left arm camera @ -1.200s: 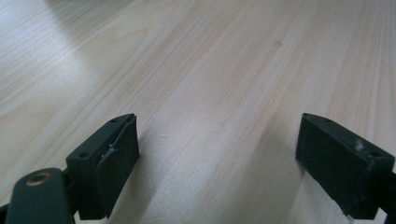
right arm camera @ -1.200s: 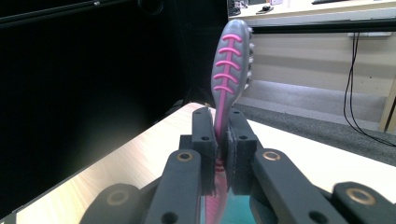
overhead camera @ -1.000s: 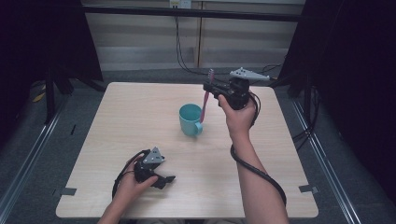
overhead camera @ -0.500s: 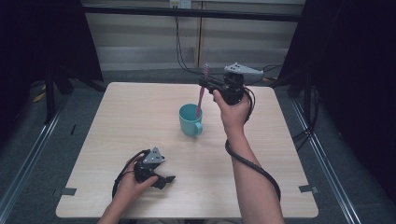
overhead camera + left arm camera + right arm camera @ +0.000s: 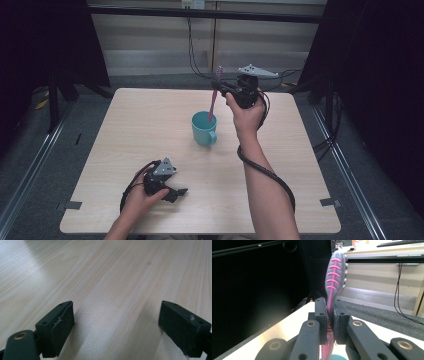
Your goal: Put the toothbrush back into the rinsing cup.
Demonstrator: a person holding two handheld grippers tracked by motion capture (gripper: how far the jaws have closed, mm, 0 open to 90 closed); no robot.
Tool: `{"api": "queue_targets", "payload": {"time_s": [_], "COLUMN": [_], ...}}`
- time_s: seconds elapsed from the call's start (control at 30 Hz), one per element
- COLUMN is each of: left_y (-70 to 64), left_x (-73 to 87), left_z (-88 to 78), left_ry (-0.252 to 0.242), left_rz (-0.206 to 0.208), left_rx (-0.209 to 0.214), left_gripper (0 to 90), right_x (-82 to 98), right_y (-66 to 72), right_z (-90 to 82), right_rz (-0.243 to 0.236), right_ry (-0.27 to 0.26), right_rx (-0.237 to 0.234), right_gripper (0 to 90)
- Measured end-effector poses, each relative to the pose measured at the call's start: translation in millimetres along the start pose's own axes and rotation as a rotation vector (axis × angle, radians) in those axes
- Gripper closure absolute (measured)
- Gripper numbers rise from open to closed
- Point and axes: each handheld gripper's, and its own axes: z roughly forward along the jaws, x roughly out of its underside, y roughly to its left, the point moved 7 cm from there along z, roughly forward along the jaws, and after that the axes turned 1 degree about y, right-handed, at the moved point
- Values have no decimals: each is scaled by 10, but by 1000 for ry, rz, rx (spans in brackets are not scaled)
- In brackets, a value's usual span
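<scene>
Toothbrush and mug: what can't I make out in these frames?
- Toothbrush: high view, its lower end is hidden inside the teal mug; whether it touches the bottom cannot be told.
- Right gripper view: the right claw covers the handle's middle, and the bottom edge cuts off the mug.
- Bristles: right gripper view, they face away behind the head.
- Left claw: the left gripper view's edge cuts off its open jaws.

Toothbrush point(image 5: 214, 100) stands in the cup point(image 5: 204, 129) at mid-table point(image 5: 125, 130).
</scene>
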Motion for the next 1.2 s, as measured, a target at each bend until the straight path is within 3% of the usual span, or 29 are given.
{"api": "queue_targets", "payload": {"time_s": [0.63, 1.2], "left_y": [1, 2], "left_x": [0, -1], "left_z": [0, 3], "left_ry": [0, -4], "left_rz": [1, 2], "left_rx": [1, -3], "left_gripper": [129, 129], "right_x": [37, 402], "right_y": [-72, -119], "right_z": [200, 347], "right_rz": [-17, -18], "right_ry": [12, 55], "right_rx": [27, 55], "right_gripper": [840, 839]}}
